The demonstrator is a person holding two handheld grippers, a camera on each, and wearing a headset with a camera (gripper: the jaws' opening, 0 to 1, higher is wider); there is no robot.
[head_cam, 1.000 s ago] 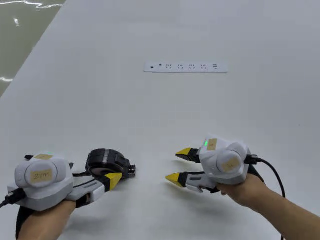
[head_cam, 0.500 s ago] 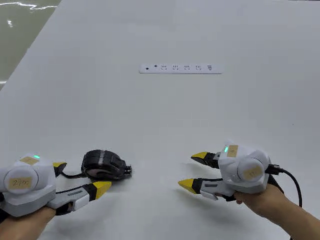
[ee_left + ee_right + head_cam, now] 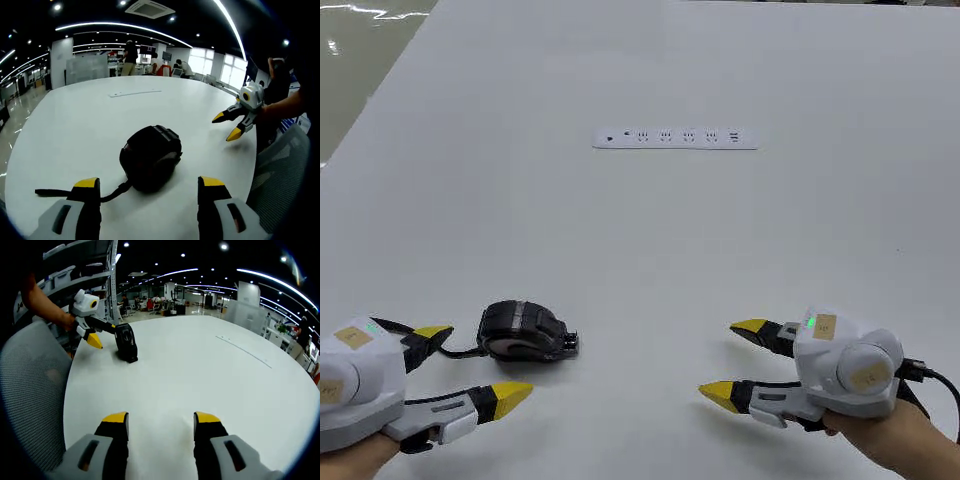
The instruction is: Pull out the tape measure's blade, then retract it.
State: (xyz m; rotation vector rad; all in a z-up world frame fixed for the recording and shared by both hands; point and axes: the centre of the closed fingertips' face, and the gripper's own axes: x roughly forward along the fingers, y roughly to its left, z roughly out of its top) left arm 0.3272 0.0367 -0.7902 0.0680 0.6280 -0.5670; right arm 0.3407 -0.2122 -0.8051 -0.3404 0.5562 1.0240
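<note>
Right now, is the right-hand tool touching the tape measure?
Apart. The head view shows bare white table between the right tool and the tape measure. The right gripper view shows the same gap.

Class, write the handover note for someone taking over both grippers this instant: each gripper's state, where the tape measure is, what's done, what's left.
Left gripper: open, holds nothing, jaws pointing at the tape measure but apart from it.
Right gripper: open, holds nothing, well off to the right over the table.
Tape measure: lying on the table, no blade drawn out, its strap trailing towards the left gripper.
Done: cannot tell whether a pull was made.
Left: probably grip the tape measure, draw the blade out, let it retract.
</note>
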